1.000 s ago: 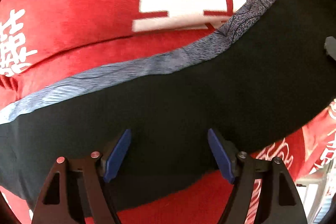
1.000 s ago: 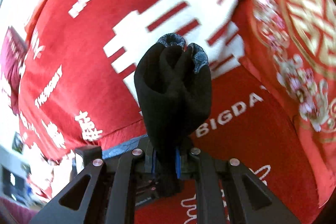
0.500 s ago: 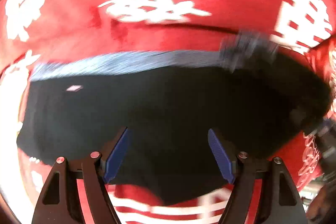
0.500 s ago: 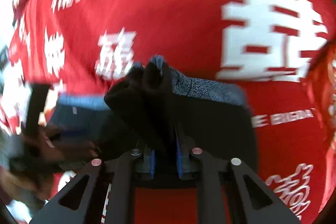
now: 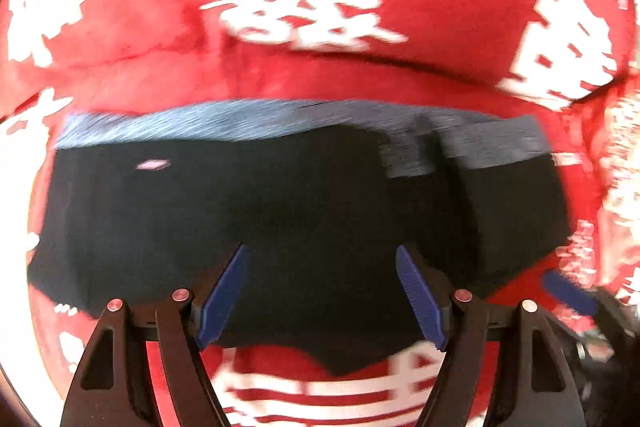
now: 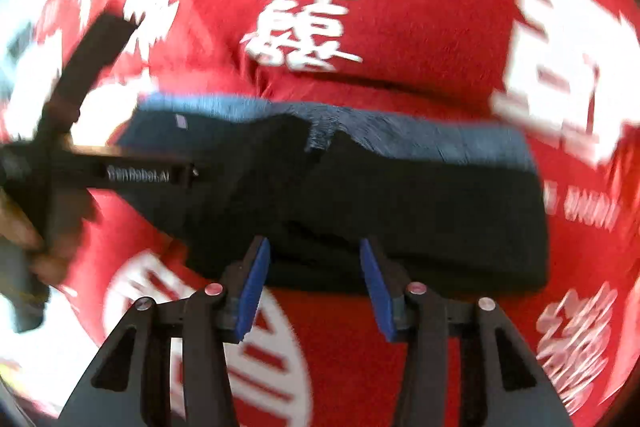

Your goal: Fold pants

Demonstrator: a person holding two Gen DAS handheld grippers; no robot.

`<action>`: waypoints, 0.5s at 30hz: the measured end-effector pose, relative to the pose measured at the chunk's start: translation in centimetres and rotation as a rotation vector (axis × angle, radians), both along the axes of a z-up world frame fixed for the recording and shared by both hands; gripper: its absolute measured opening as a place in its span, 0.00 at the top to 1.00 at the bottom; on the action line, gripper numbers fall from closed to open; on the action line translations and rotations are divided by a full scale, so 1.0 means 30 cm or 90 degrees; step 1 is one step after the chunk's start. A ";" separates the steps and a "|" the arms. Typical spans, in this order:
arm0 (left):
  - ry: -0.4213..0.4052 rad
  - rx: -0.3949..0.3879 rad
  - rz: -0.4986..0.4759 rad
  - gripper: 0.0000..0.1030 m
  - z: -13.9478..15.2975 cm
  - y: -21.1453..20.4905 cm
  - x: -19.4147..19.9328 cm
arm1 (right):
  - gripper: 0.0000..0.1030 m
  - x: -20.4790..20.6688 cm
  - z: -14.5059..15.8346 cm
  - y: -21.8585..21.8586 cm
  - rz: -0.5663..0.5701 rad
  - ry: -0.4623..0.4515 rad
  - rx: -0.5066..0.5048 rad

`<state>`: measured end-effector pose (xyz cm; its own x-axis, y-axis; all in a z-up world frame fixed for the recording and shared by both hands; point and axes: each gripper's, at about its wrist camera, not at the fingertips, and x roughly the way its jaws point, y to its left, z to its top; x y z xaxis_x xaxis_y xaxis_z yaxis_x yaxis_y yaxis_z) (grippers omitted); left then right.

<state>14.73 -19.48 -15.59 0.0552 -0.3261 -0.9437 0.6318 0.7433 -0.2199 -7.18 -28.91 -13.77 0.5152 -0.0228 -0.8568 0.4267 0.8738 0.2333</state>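
Black pants (image 5: 280, 219) with a grey-blue waistband (image 5: 224, 125) lie flat on the red cloth, their right part folded over on top (image 5: 500, 195). My left gripper (image 5: 322, 259) is open and empty just above their near edge. In the right wrist view the pants (image 6: 400, 195) lie folded, waistband (image 6: 420, 135) at the far side. My right gripper (image 6: 314, 251) is open and empty at their near edge. The left gripper's body (image 6: 132, 173) shows at the left of that view, and a right fingertip (image 5: 568, 293) at the lower right of the left wrist view.
A red cloth (image 5: 320, 75) with large white characters covers the surface under the pants and also shows in the right wrist view (image 6: 400, 27). A person's hand (image 6: 24, 231) holds the left gripper at the left edge.
My right gripper carried the bunched pants end over, laid it on the pants and opened. My left gripper stayed open and shifted left over the flat pants.
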 end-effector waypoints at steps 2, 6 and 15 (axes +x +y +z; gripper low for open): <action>0.028 -0.026 -0.027 0.25 0.011 -0.060 -0.023 | 0.50 -0.050 -0.032 -0.098 -0.089 -0.025 0.124; 0.067 -0.037 -0.071 0.25 -0.012 -0.182 -0.063 | 0.50 -0.149 -0.120 -0.252 -0.221 -0.087 0.297; 0.112 0.007 -0.057 0.45 -0.132 -0.277 -0.091 | 0.63 -0.187 -0.245 -0.347 -0.314 -0.149 0.442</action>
<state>12.00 -27.79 -19.56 -0.1391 -0.3127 -0.9396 0.6478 0.6889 -0.3251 -12.80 -39.33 -21.10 0.7480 0.1971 -0.6338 0.5928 0.2313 0.7715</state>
